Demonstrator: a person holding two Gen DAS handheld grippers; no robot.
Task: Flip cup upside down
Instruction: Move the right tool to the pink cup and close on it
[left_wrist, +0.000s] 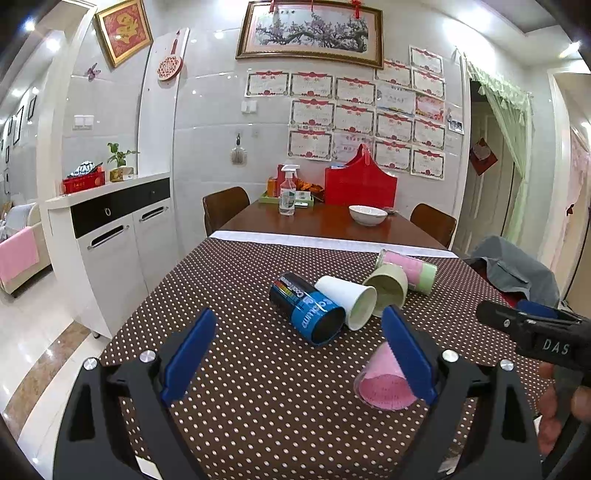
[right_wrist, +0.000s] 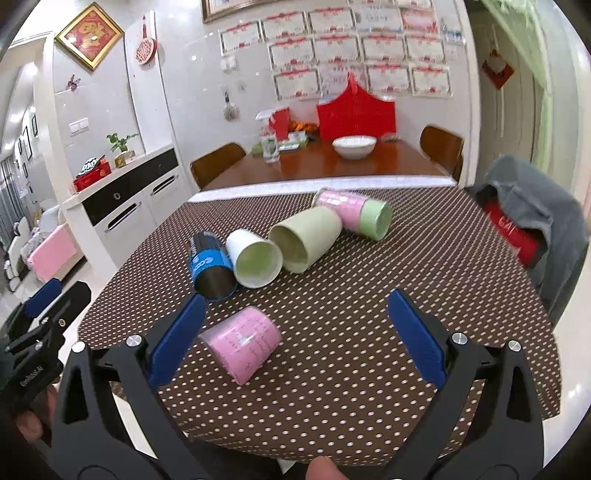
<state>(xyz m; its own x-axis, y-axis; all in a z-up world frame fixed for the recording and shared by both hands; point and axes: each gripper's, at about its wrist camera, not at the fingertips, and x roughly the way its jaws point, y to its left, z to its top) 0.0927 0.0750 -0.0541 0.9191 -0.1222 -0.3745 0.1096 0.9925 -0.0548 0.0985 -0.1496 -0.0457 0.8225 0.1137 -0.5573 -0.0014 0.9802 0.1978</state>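
Several cups lie on their sides on the dotted tablecloth (left_wrist: 240, 280). A pink cup (left_wrist: 382, 384) lies nearest, partly behind my left gripper's right finger; in the right wrist view the pink cup (right_wrist: 242, 343) lies just inside the left finger. Behind it lie a blue-black cup (left_wrist: 308, 310) (right_wrist: 210, 266), a white cup (left_wrist: 349, 301) (right_wrist: 255, 258), a pale green cup (left_wrist: 388, 288) (right_wrist: 304, 240) and a pink-and-green cup (left_wrist: 410, 267) (right_wrist: 356, 214). My left gripper (left_wrist: 299, 325) is open and empty. My right gripper (right_wrist: 297, 306) is open and empty; it also shows in the left wrist view (left_wrist: 532, 325).
A white bowl (left_wrist: 367, 215), a spray bottle (left_wrist: 287, 192) and a red box (left_wrist: 360, 182) stand on the bare far table. Chairs (left_wrist: 223, 206) flank it; a grey garment (right_wrist: 535, 206) drapes a chair at the right. A white cabinet (left_wrist: 110, 229) stands left.
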